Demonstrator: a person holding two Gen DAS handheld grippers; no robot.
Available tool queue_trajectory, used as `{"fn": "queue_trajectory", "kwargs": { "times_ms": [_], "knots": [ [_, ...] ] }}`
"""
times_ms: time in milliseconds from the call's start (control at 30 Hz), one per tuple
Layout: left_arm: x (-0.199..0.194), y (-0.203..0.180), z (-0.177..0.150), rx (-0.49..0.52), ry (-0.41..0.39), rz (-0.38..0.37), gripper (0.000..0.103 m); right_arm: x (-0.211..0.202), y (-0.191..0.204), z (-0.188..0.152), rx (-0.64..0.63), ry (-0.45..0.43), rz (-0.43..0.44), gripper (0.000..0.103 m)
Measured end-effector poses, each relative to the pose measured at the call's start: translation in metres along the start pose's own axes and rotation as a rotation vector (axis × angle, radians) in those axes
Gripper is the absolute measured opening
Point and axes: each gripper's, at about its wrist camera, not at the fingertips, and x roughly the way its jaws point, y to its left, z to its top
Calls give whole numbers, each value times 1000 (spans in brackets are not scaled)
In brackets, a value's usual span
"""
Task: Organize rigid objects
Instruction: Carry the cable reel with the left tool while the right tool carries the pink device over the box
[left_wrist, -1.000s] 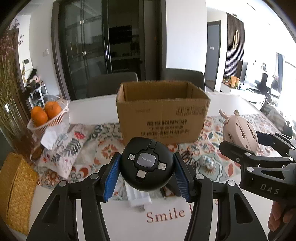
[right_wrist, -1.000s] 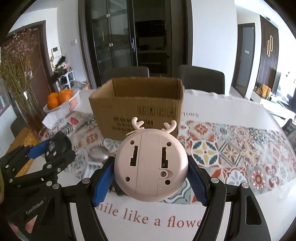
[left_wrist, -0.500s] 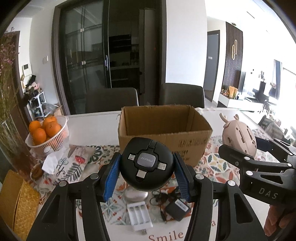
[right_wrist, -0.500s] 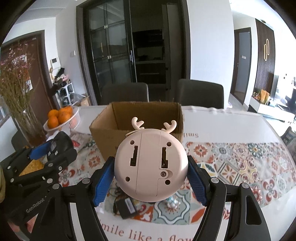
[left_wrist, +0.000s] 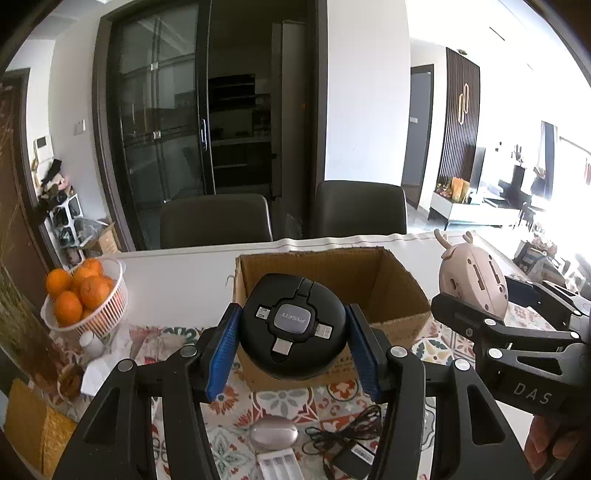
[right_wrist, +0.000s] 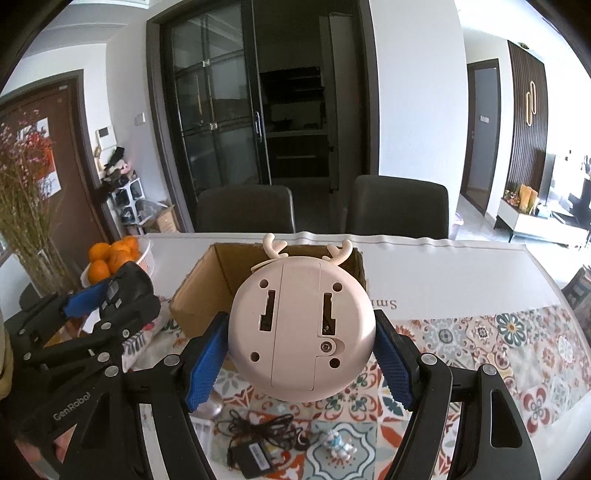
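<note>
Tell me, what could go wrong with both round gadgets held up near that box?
The round black cable hub and the pink antlered disc are pinched only at their curved edges, so either might slip. The left tongs and right tongs hang close together above the open cardboard box and might collide.

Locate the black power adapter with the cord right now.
The black power adapter lies on the patterned table runner, low in the right wrist view, beside a small figurine, nearer the camera than the cardboard box.

Dark glass doors (left_wrist: 207, 129), two dark chairs (left_wrist: 216, 221), white walls (left_wrist: 365, 92).
</note>
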Motion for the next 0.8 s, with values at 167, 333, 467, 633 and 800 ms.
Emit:
{"fn": "queue_trajectory", "kwargs": {
  "times_ms": [167, 333, 467, 633, 800],
  "knots": [
    [15, 2, 14, -1, 23, -18, 55, 14, -4, 14, 14, 30, 9, 75],
    [33, 5, 25, 2, 58, -23, 55, 32, -8, 24, 20, 70, 17, 75],
    [48, 9, 31, -1, 96, -21, 55, 44, -8, 34, 7, 95, 9, 75],
    [65, 13, 39, 5, 145, -25, 55, 60, -8, 46, -6, 129, 5, 75],
    [82, 13, 48, 27, 192, -18, 55, 79, -10, 52, -5, 188, 13, 75]
  ]
}}
